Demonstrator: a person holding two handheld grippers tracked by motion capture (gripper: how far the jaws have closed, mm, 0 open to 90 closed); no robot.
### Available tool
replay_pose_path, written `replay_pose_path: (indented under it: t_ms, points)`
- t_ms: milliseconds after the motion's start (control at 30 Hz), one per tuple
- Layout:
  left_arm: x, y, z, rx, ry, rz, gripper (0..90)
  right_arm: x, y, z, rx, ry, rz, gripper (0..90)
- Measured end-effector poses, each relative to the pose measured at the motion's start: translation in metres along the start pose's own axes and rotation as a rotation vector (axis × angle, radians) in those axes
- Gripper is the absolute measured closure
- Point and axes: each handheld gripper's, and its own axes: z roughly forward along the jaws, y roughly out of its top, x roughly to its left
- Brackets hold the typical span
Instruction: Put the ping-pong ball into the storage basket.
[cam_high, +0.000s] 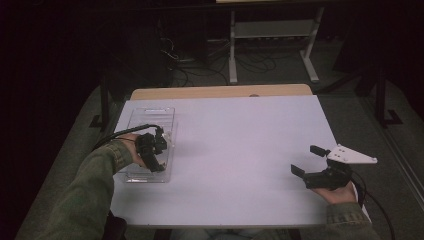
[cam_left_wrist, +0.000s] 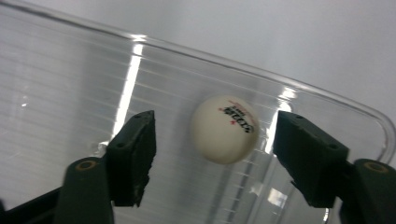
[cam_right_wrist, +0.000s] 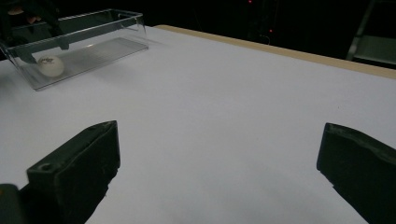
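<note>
Inside the clear tray (cam_high: 150, 116) at the left of the table (cam_high: 240, 150), the left gripper (cam_high: 159, 150) hangs over a white ball (cam_left_wrist: 225, 129) that lies on the ribbed floor near one end wall. The jaws stand apart with the ball between them and a gap on either side; neither pad touches it. Whether the ball is about to be picked up or has just been set down cannot be told; judged from this, the grasp itself is not made. The right gripper (cam_high: 307, 160) rests at the right of the table, well apart from the tray, its jaws wide apart and holding nothing.
</note>
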Motion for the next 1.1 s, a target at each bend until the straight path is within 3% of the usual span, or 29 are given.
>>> replay_pose_path:
  t_ms: [433, 667, 1100]
  points:
    - [0.002, -0.005, -0.007, -0.021, 0.075, -0.052, 13.0, 0.0, 0.0, 0.0, 0.002, 0.0, -0.001, 0.0]
    - [0.004, -0.007, -0.009, -0.025, 0.142, -0.081, 0.4, 0.0, 0.0, 0.001, 0.002, 0.002, 0.0, 0.0]
    - [0.006, -0.022, -0.026, -0.109, 0.19, -0.142, 0.0, 0.0, 0.001, 0.001, -0.001, 0.002, 0.002, 0.0]
